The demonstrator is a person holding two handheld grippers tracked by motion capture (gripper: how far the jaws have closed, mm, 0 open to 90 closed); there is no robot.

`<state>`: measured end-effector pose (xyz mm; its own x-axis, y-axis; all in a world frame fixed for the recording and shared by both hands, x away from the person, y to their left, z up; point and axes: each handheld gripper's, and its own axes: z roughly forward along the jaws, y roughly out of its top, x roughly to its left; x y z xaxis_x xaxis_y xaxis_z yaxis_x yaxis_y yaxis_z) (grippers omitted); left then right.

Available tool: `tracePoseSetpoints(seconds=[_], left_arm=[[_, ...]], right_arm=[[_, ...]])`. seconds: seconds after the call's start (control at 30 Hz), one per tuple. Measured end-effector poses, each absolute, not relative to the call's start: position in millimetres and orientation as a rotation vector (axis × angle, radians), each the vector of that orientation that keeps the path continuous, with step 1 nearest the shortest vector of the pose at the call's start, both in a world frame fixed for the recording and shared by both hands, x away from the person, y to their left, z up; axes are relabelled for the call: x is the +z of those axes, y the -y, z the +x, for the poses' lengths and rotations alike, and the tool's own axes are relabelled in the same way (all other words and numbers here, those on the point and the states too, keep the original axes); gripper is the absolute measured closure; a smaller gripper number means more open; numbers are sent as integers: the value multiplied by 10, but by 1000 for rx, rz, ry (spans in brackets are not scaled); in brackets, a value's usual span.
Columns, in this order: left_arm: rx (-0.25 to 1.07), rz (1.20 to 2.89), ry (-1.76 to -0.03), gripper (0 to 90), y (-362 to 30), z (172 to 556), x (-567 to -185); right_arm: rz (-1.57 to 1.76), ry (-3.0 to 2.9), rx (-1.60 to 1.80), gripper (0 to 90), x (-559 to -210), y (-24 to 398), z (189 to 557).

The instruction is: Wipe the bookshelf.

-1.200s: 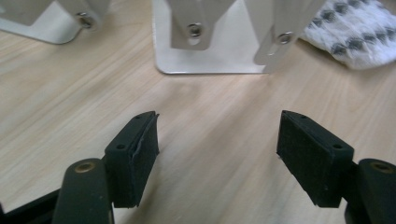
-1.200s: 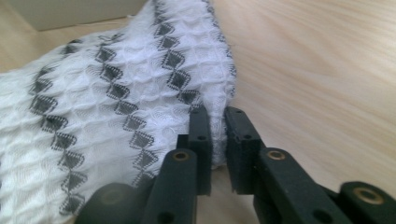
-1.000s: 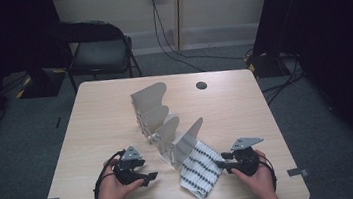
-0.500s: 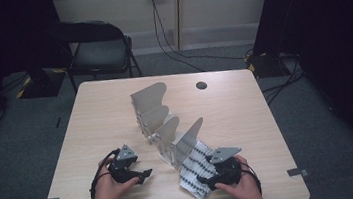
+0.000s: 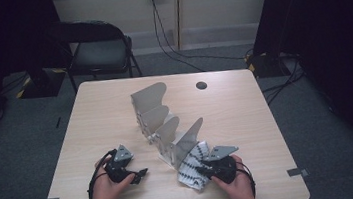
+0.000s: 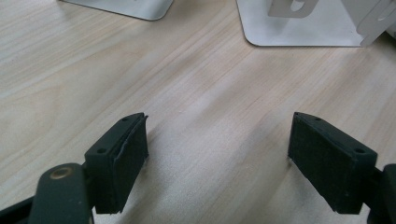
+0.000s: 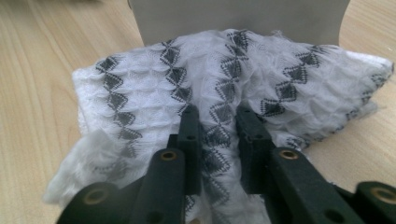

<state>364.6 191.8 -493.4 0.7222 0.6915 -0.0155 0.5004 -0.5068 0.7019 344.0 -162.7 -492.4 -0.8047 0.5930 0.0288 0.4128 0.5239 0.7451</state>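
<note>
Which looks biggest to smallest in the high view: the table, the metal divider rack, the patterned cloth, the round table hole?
1. table
2. metal divider rack
3. patterned cloth, partly hidden behind the rack and the right tongs
4. round table hole

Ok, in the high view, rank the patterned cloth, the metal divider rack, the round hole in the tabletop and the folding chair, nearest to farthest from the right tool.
1. Patterned cloth: pinched in the right tool, at the table's near edge.
2. Metal divider rack: just behind the cloth, mid-table.
3. Round hole: near the table's far edge.
4. Folding chair: on the floor beyond the table, far left.
</note>
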Motion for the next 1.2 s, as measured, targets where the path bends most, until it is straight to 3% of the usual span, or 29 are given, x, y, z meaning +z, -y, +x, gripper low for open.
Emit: tracePoseSetpoints(seconds=[0.37,0.77,0.93,1.2], left_arm=[[368,2191,-871,147,-1918,3626,-4987],[368,2185,-872,103,-1887,3624,-5003],[365,2187,-866,94,-1884,3625,-5004],[367,2187,-866,86,-1876,3625,-5006]], right_arm=[[877,-2501,1251,815,-4657,1858,3432],[755,-2343,1381,811,-3755,1944,3672],[756,-2376,1338,809,-3814,1868,3809],[806,-2482,1274,808,-4277,1814,3801]])
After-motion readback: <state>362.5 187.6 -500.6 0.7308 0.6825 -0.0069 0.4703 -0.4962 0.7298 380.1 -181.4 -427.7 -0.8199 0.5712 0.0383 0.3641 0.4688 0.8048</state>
